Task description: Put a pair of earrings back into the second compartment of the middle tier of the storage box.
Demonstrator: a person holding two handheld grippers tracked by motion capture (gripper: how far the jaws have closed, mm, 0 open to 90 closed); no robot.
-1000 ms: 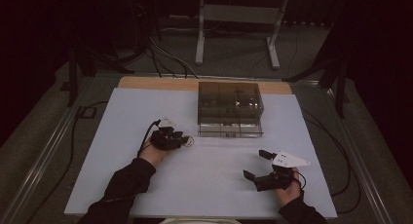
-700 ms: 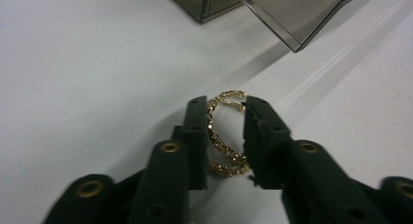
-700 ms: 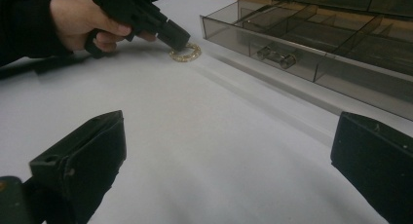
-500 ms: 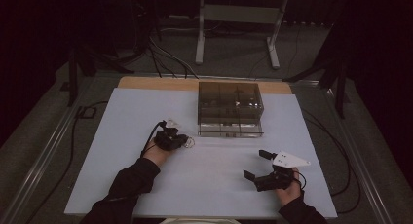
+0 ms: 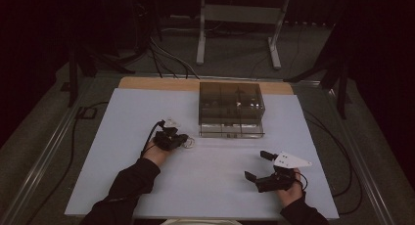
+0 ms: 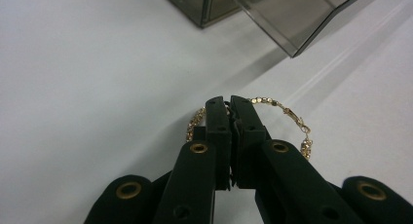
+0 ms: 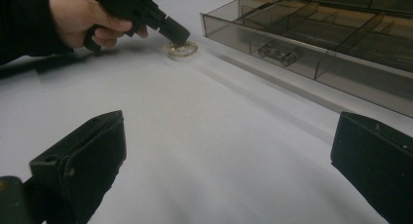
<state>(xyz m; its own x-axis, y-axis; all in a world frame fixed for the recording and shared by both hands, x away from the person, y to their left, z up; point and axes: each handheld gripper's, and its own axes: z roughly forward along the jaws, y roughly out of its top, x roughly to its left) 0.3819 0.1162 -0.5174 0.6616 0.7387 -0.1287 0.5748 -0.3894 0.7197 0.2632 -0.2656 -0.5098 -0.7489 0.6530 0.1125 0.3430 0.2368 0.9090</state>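
Near edge, high view: two dark-sleeved forearms coming in from bottom. Right gripper [image 5: 258,165] w/ grey three-cornered plate on top, held low over white table surface [image 5: 215,186] at near right, jaws spread wide, nothing between them. Same in right gripper view [image 7: 229,156]: black jaws far apart at both bottom corners, bare white surface between.

Further in, left of centre: left gripper [image 5: 182,140] in person's left hand [image 5: 156,151], cable trailing off its back, tips pointing right and down at table. Jaws pressed together on thin gold chain bracelet [image 5: 188,143], which lies as small loop on white surface just in front of box's near left corner. Left gripper view: left gripper [image 6: 229,109] tips clamped tight, gold beaded bracelet [image 6: 272,104] curving out from both sides of tips; clasp and small dangling bit at right. Whether bracelet lifted or resting on table: can't tell. Right gripper view, far off: left hand [image 7: 78,17] w/ black gripper nose down on gold loop [image 7: 181,48].

Beyond bracelet: smoked transparent plastic organiser box [image 5: 231,107] w/ dividers, sitting mid-table toward far side, near bracelet but apart from it. Right gripper view: box [image 7: 311,44] compartments open on top, one holding small metallic cylindrical items [image 7: 277,53], exact kind unclear.

Far edge: strip of bare wood tabletop [image 5: 156,83] past white sheet. Behind table: grey metal stand [image 5: 240,24] on dark floor, black cables [image 5: 161,54] running along floor.
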